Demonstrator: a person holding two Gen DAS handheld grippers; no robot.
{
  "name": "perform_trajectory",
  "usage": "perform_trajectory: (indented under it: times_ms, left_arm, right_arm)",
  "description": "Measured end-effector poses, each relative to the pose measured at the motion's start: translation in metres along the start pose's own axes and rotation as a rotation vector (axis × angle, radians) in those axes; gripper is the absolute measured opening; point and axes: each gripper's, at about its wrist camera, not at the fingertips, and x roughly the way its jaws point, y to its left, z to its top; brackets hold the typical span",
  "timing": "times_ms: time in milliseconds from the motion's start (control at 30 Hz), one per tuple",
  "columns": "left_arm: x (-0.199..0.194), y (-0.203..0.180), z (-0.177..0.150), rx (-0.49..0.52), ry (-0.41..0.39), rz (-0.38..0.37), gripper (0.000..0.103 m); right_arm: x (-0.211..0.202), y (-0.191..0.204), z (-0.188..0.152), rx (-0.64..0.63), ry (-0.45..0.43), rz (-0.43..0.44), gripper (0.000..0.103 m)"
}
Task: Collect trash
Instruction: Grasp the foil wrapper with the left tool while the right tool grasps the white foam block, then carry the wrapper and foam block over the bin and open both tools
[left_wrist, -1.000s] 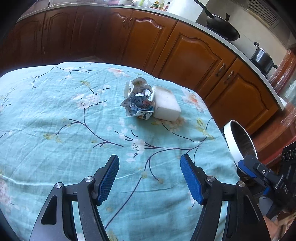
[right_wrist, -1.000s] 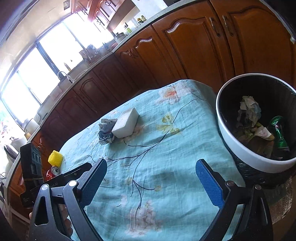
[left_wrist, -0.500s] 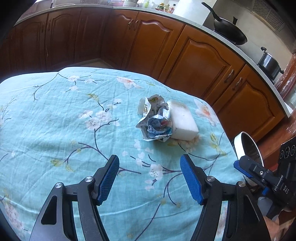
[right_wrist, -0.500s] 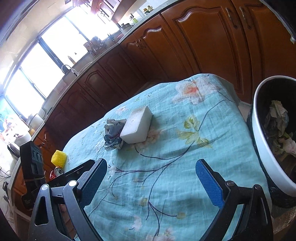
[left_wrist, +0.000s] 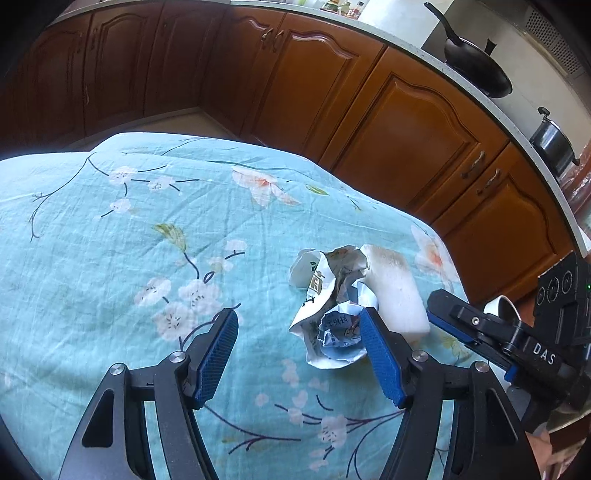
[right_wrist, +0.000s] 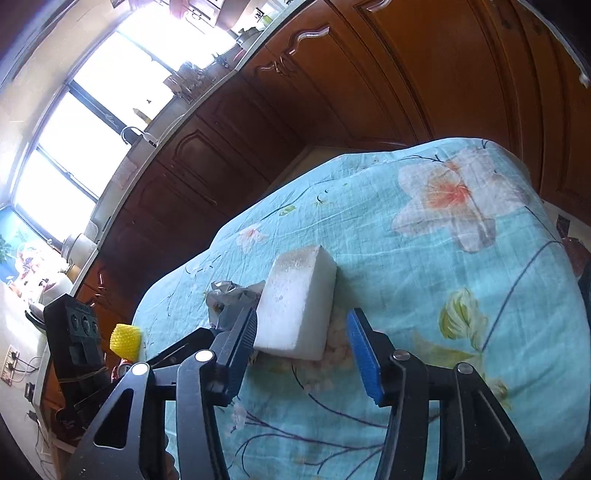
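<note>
Your left hand-held gripper (left_wrist: 299, 350) is open, crumpled paper (left_wrist: 328, 314) just ahead by its right finger. Your right hand-held gripper (right_wrist: 303, 347) is open, white foam block (right_wrist: 295, 306) between its fingertips, both on the floral tablecloth (left_wrist: 110, 258).

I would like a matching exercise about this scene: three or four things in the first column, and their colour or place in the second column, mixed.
Things:
1. foam block
2. crumpled paper
3. frying pan
4. mesh sleeve

Descriptions:
A. yellow, beyond the table edge
B. black, on the counter
C. white, between the right gripper fingers
D. printed, beside the left gripper finger

Pairs: 1-C, 2-D, 3-B, 4-A
</note>
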Motion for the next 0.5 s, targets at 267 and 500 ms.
perform_trajectory:
  times_ms: [267,500]
  left_arm:
    - [0.022,-0.014,0.0,0.071,0.035,-0.051,0.021]
    - [0.0,-0.025,-0.01,0.127,-0.002,-0.044,0.017]
  right_arm:
    - [0.011,-0.003,-0.004,-0.006,0.022,0.012,0.022]
    - [-0.026,-0.013,-0.013,-0.005,-0.027,0.022,0.016]
